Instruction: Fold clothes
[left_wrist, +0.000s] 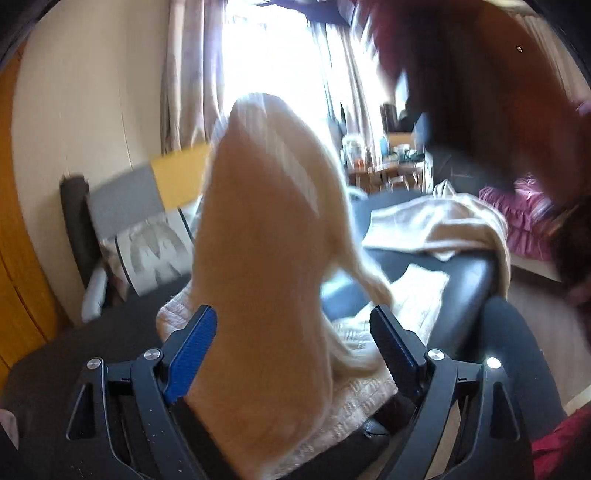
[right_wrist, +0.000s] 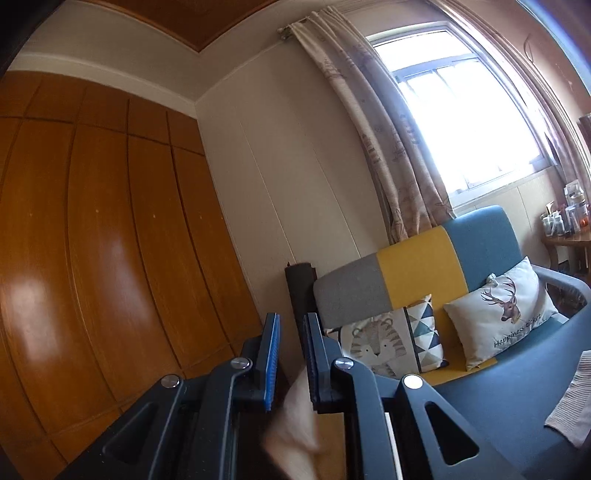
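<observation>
Between my left tool's ribbed matt pads hung soft cream knit cloth; beyond my right tool stood a glossy wooden wardrobe.

Daylight pours in through the window at the upper right of my right view and the top centre of my left view, blown out to plain white in both. The wardrobe doors on the left carry soft pale glare patches. In my left view the cream garment is smeared with motion blur and backlit, and a dark reddish shape in the upper right is blurred too. Straight lines bow toward the edges, and the corners go black.
</observation>
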